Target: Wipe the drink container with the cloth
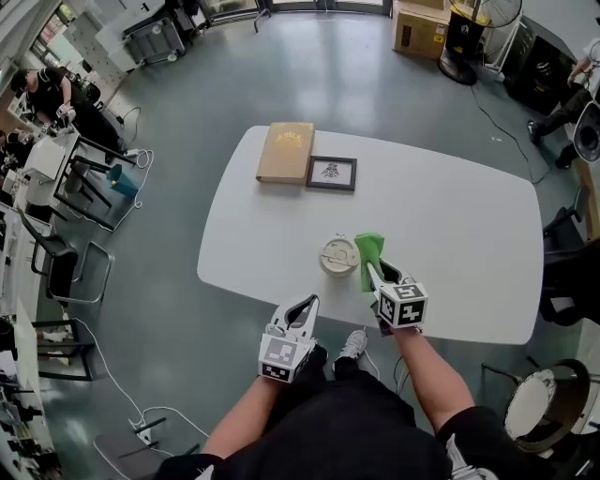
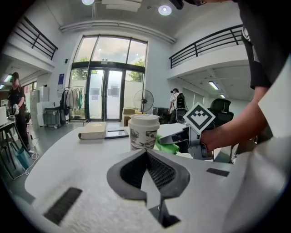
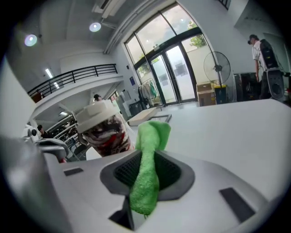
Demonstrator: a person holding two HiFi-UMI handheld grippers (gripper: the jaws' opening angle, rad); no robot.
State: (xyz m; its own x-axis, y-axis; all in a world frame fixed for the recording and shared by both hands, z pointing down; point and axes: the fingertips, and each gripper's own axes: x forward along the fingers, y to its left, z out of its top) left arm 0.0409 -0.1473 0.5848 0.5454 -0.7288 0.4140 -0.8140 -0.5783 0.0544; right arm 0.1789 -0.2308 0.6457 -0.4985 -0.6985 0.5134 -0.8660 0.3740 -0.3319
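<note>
A white lidded paper cup [image 1: 338, 255] with a dark print stands upright near the front edge of the white table [image 1: 450, 225]. Just to its right, my right gripper [image 1: 372, 272] is shut on a green cloth [image 1: 368, 248], whose free end sticks up beside the cup. In the right gripper view the cloth [image 3: 148, 173] runs between the jaws, with the cup [image 3: 102, 129] close on the left; I cannot tell if they touch. My left gripper [image 1: 309, 302] hovers at the table's front edge, shut and holding nothing. From the left gripper [image 2: 146, 152] the cup [image 2: 144, 132] is straight ahead.
A tan book [image 1: 286, 151] and a dark framed picture [image 1: 332, 173] lie side by side at the table's far side. Chairs [image 1: 66, 262] and desks stand on the floor to the left. Cardboard boxes [image 1: 419, 28] and a fan are far behind the table.
</note>
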